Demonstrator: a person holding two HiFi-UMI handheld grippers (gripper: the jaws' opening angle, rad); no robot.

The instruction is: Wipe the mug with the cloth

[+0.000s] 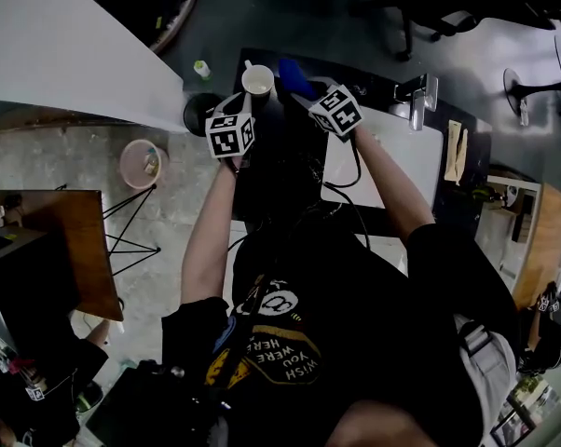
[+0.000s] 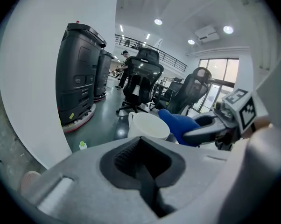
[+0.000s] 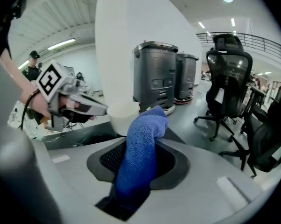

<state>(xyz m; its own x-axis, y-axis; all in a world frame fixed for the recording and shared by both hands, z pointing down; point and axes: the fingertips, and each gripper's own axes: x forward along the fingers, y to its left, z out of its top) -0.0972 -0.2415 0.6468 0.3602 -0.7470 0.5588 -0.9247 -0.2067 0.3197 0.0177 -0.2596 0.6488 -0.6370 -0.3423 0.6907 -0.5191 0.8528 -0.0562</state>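
Left gripper [image 1: 246,102]: fingers [image 3: 91,107] squeezed down to a narrow slit, white mug [image 2: 148,125] right at their tips. Looks clamped on the mug's near wall, but the contact itself is hidden behind the gripper body. The mug stands upright with its mouth up, and its handle is on the left as seen past the left fingers. Can't tell if its base is on the dark table [image 3: 80,139] or lifted off it. Right gripper [image 2: 192,134]: fingers [image 2: 206,132] pinching the blue cloth [image 3: 140,153]. The cloth runs up through the gap between them and its free end bunches out past the tips. That bunched end is against the mug's rim and side. From the left fingers it shows just right of the mug, from the right fingers just in front with the mug to its left. The two sets of fingers point in at the mug from opposite sides, tips close together, ahead of the person's chest and above the table's far part. A white mat [image 1: 402,156] lies on the table under the right forearm. Beyond the fingers are black office chairs [image 3: 231,78] and two dark grey floor machines [image 3: 154,73]. A small green-capped bottle [image 1: 201,68] is on the floor left of the mug.
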